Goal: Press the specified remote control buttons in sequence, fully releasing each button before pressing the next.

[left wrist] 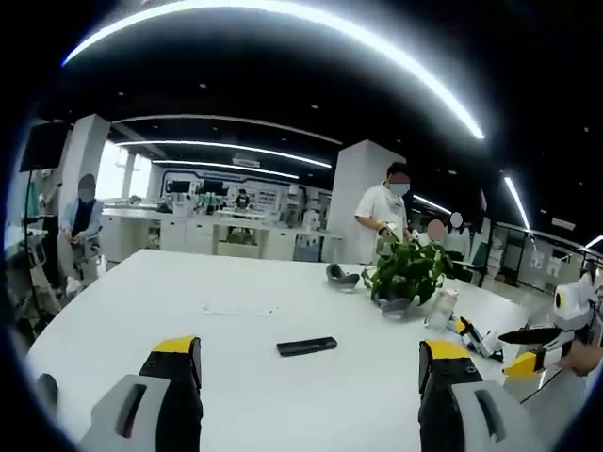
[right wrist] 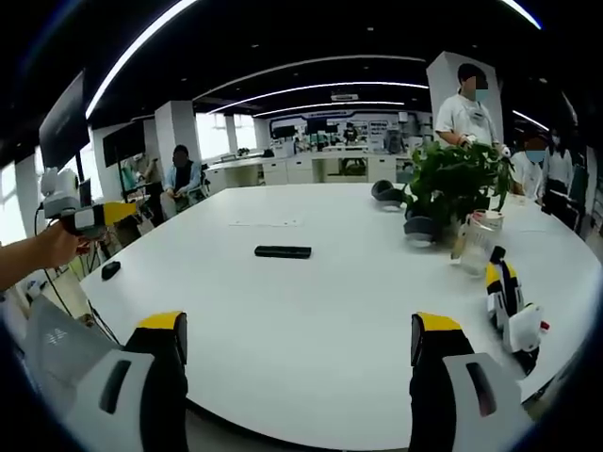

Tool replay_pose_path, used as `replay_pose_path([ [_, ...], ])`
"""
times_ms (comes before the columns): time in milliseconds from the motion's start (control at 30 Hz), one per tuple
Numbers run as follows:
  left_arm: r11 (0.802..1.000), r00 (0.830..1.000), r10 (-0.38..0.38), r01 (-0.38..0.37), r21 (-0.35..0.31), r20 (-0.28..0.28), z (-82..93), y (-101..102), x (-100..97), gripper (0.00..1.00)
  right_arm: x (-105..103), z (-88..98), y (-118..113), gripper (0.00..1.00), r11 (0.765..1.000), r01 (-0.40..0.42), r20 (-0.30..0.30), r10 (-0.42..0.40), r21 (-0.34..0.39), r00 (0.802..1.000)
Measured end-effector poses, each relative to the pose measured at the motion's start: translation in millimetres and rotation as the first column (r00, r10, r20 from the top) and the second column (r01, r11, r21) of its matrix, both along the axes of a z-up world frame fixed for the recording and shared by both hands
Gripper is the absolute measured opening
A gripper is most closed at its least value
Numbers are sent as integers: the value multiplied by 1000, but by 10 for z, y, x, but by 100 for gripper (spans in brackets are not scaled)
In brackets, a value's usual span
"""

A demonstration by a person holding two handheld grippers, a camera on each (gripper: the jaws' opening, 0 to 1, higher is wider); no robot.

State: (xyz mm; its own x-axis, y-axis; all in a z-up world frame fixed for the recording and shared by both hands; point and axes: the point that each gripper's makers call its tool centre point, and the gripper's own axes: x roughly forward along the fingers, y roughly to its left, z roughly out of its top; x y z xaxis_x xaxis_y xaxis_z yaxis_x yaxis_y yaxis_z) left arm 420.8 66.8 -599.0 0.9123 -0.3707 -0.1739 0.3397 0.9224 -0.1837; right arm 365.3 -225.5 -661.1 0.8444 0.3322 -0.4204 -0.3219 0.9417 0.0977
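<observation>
The remote (left wrist: 307, 347) lies flat on the white table (left wrist: 141, 292), centre of the left gripper view just above and between the jaws; in the right gripper view it sits left of centre in the middle band (right wrist: 283, 251). It reads as a slim dark bar, long side across both views, nothing touching it. Left gripper (left wrist: 311, 377): jaws wide apart, empty, rising from the bottom edge, well short of the remote. Right gripper (right wrist: 297, 353): jaws equally wide, empty, hanging near the table's edge, well apart from the remote. The right gripper also appears at the far right of the left gripper view (left wrist: 551, 344); the left one at the far left of the right gripper view (right wrist: 80, 215), with a hand (right wrist: 47, 250) on it. A potted plant (left wrist: 407, 273) stands to the right of the remote, a jar (right wrist: 474, 240) beside it, a spare gripper (right wrist: 509, 301) lying at lower right, a paper slip (left wrist: 236, 309) beyond the remote. Judgement: the remote is likely light, rigid plastic, and apt to skid on the smooth tabletop under an off-axis push. Best steadied by pinching its long edges near one end, clear of the buttons, while a single jaw tip presses straight down. Buttons are too small to make out.
</observation>
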Motion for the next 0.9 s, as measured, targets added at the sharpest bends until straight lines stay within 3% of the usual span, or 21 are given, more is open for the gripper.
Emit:
replay_pose_path([
  [467, 991, 994, 96, -100, 90, 47, -76, 291, -442, 100, -27, -46, 69, 100, 999, -41, -21, 40, -14, 999],
  [600, 988, 988, 143, -146, 42, 58, -86, 414, -546, 100, -24, -38, 54, 100, 999, -36, -18, 36, -8, 999],
  [800, 978, 979, 197, -200, 64, 46, -191, 558, -645, 99, -35, -57, 78, 100, 999, -48, -26, 48, -20, 999],
  [900, 975, 974, 220, -221, 32, 47, -193, 580, -645, 99, -35, -57, 79, 100, 998, -51, -25, 50, -22, 998],
])
